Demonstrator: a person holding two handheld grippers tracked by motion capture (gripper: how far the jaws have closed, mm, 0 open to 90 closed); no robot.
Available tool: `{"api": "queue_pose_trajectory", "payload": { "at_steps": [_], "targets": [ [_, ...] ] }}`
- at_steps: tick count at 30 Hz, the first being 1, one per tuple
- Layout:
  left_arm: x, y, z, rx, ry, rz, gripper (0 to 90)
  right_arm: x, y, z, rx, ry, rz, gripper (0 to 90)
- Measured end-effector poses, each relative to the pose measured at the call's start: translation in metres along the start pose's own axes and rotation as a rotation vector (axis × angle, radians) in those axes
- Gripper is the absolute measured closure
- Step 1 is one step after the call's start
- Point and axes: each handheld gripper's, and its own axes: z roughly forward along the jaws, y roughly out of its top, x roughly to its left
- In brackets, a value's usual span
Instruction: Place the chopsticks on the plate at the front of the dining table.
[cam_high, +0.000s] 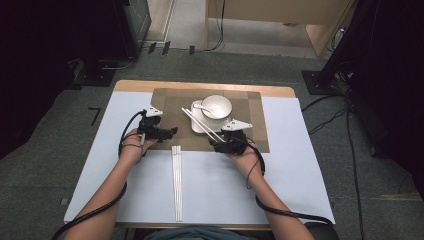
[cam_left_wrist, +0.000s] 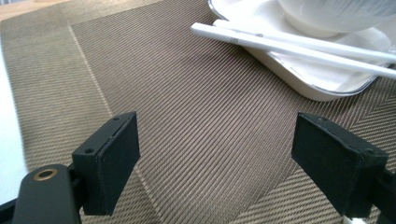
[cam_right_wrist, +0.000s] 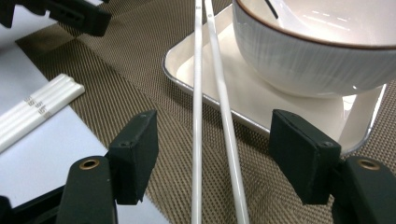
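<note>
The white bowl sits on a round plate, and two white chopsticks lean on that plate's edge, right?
Not quite: the plate is squarish with rounded corners, as the right gripper view shows. The bowl does sit on it, and the chopsticks lean on its edge.

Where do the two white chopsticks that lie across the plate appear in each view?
High view: the chopsticks run diagonally at the centre, from the plate toward the right hand.
Left gripper view: chopsticks at upper right, slanting across the plate's edge.
Right gripper view: chopsticks run up the middle, between the open jaws.
Shared landmark: the white bowl beside them.
</note>
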Motion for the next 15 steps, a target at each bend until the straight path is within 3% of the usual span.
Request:
{"api": "queue_pose_trajectory", "payload": {
  "at_steps": [12, 15],
  "targets": [
    [-0.006, 0.007, 0.010, -0.006, -0.029, 0.014, 15.0, 0.002, -0.009, -0.007, 0.000, -0.009, 0.009, 38.9],
    [-0.009, 0.008, 0.013, -0.007, -0.041, 0.023, 15.0, 0.004, -0.012, -0.010, 0.001, -0.027, -0.010, 42.0]
  ]
}}
